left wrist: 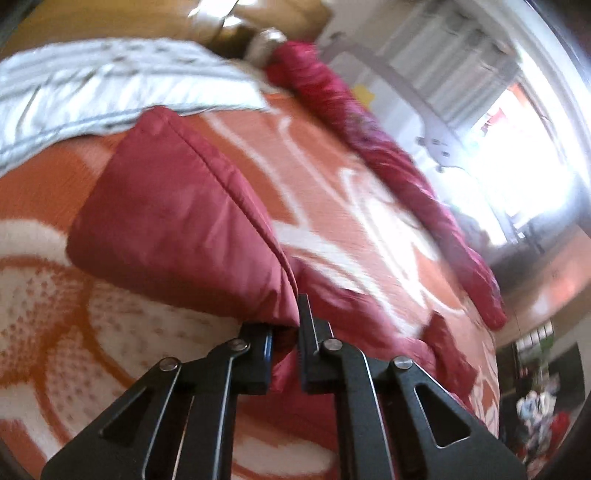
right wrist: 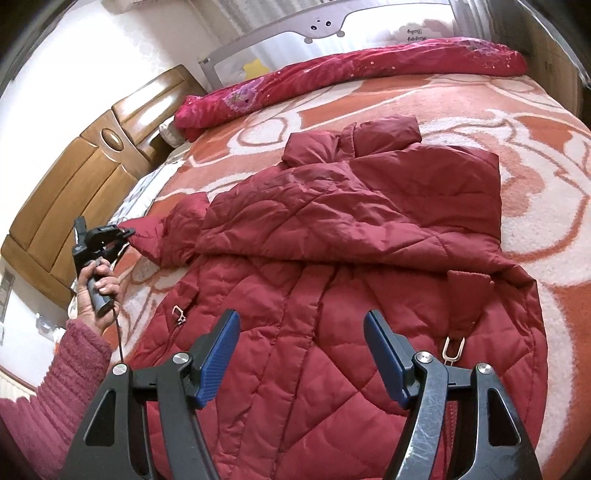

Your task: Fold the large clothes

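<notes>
While the coat [right wrist: 343, 280] lies spread on the bed [right wrist: 535, 122], one sleeve is being folded inward.
The left gripper [left wrist: 286, 334], jaws pinching the sleeve [left wrist: 177, 221] cuff, holds it out at the coat's left edge; the right gripper [right wrist: 301, 356] hovers over the hem, jaws spread, gripping nothing. The other sleeve appears already folded across the chest. Next move, likely: carry the cuff across the body and release it flat.

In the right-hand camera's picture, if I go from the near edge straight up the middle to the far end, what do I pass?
The open right gripper → the dark red quilted jacket with its upper half folded over → bare orange-and-white bedspread → a rolled crimson quilt → the grey bed rail.
</notes>
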`<act>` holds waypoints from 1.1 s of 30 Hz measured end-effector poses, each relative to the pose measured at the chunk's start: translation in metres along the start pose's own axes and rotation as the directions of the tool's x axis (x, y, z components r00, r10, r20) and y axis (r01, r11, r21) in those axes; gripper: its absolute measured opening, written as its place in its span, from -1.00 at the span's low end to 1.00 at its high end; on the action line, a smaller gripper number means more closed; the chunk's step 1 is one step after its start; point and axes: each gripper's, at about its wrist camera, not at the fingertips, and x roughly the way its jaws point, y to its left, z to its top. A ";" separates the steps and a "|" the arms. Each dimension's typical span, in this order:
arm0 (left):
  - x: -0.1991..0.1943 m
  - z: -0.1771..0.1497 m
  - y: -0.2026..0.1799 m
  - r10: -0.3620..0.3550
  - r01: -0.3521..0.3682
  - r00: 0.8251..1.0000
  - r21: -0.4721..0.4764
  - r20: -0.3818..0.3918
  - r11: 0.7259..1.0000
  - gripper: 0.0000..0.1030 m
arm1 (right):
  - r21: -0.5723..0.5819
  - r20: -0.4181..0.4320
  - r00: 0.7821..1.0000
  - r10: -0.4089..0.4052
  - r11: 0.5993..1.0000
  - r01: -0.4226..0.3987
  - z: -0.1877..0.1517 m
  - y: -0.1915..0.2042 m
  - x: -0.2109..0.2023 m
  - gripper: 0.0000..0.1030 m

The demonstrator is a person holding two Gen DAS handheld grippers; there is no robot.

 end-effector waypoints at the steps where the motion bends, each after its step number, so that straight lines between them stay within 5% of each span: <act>1: -0.006 -0.004 -0.009 -0.016 0.016 1.000 0.020 0.004 1.000 -0.85 | 0.003 0.001 1.000 0.000 1.000 0.000 0.000 -0.001 -0.001 0.38; 12: -0.027 -0.058 -0.120 -0.170 0.178 0.984 0.265 -0.052 0.948 -0.86 | 0.062 0.042 0.999 -0.011 0.998 0.008 -0.003 -0.022 -0.018 0.38; 19: -0.023 -0.086 -0.164 -0.224 0.253 0.967 0.334 -0.123 0.908 -0.89 | 0.102 0.049 0.999 -0.003 0.995 -0.002 -0.006 -0.035 -0.022 0.38; 33: -0.006 -0.179 -0.265 -0.264 0.379 0.921 0.505 -0.285 0.776 -0.89 | 0.221 0.088 0.995 0.052 0.973 -0.070 0.003 -0.073 -0.031 0.41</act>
